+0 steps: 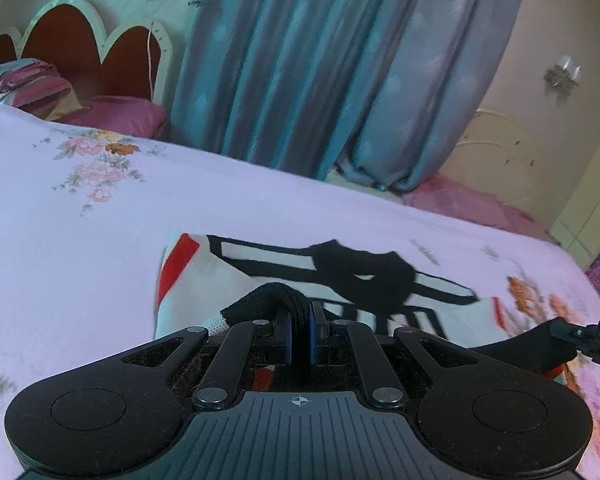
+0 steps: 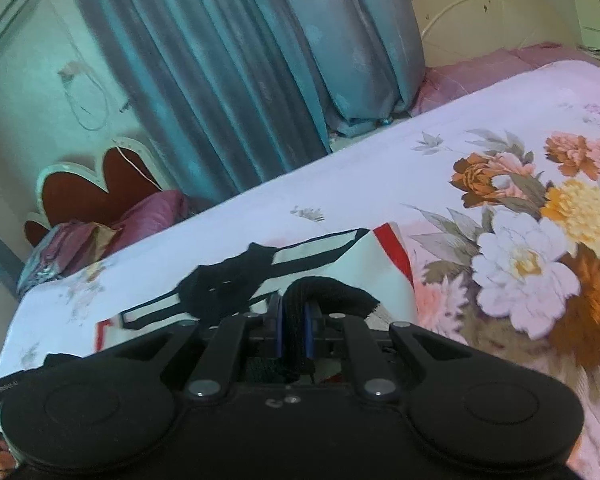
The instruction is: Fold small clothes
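A small white garment [image 1: 260, 276] with black stripes, red patches and black trim lies on the flowered bedsheet [image 1: 80, 220]. My left gripper [image 1: 300, 320] is shut on the garment's black hem [image 1: 260, 300], which bunches up between the blue pads. In the right wrist view the same garment [image 2: 340, 264] spreads ahead, and my right gripper [image 2: 294, 320] is shut on another stretch of the black hem [image 2: 332, 288]. The right gripper's tip [image 1: 580, 334] shows at the right edge of the left wrist view, with black cloth hanging from it.
Blue-grey curtains [image 1: 320, 72] hang behind the bed. A scalloped red headboard [image 1: 84, 48] and pink pillows [image 1: 116, 114] are at the far left. A pink cover [image 1: 472, 200] lies beyond the bed's far edge. A large flower print [image 2: 540, 240] covers the sheet to the right.
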{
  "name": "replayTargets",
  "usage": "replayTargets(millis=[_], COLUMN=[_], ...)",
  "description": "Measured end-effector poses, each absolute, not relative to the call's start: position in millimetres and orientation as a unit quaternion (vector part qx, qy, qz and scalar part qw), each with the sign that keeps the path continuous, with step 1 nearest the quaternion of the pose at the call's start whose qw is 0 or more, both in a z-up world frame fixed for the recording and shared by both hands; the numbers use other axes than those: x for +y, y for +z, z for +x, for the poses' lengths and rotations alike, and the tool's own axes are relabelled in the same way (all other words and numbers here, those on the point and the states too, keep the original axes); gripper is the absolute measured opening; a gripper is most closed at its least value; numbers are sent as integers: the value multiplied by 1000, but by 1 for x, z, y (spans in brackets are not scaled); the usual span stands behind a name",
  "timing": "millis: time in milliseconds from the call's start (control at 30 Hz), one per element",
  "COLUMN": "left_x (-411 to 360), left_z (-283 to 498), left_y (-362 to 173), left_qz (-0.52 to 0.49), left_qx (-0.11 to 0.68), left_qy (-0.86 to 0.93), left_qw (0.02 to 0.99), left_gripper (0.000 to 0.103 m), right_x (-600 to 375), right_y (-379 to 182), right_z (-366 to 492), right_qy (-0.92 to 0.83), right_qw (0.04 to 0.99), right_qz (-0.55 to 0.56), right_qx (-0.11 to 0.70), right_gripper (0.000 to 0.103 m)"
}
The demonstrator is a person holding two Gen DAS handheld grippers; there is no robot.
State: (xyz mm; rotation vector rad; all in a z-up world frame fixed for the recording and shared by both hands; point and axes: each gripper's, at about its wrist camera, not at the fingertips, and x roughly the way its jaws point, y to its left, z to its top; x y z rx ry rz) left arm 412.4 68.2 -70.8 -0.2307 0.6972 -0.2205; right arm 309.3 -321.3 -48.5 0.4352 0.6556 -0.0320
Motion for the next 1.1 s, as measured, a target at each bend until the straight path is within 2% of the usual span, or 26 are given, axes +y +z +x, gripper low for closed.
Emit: replayTargets(millis=[333,433,467,500,567,667,733,767,800,967,1000,1100], left_x=[52,54,54,55,57,61,63,63,63,56,54,50], left_z=[471,476,477,477,472,470,470,471,473,485,487,493], left_y=[-112,-114,-113,-111,-102,-92,-90,-91,-93,-115,-119,-132], left_qz=[-71,-72,-70,-65,-50,-33,-23,-17,-11,-2,-2,0], left_qx=[394,396,396,392,364,343,340,342,347,374,379,400], left_qy=[-78,-72,-73,-71,-54,-78,-90,-97,-102,-106,-109,-117], left_qw=[913,913,912,915,929,936,936,934,932,921,919,909], left_gripper=[7,12,25,55,90,91,90,90,90,88,77,52], right_x=[-330,-332,-334,-336,-340,-345,-349,-350,-351,-342,-340,-338], right_y=[-95,-104,-105,-104,-100,-92,-88,-87,-87,-99,-102,-111], right_z=[375,387,387,389,390,393,394,395,397,402,403,406], right_qy=[-38,-39,-43,-42,-38,-25,-17,-8,1,19,21,26], right_qw=[898,890,891,893,897,906,912,914,915,917,917,914], right_qz=[222,224,226,226,229,212,198,193,184,131,122,114], right_qx=[379,395,390,386,377,365,358,356,358,376,380,387], right_gripper=[10,17,26,34,39,40,44,52,54,52,51,46])
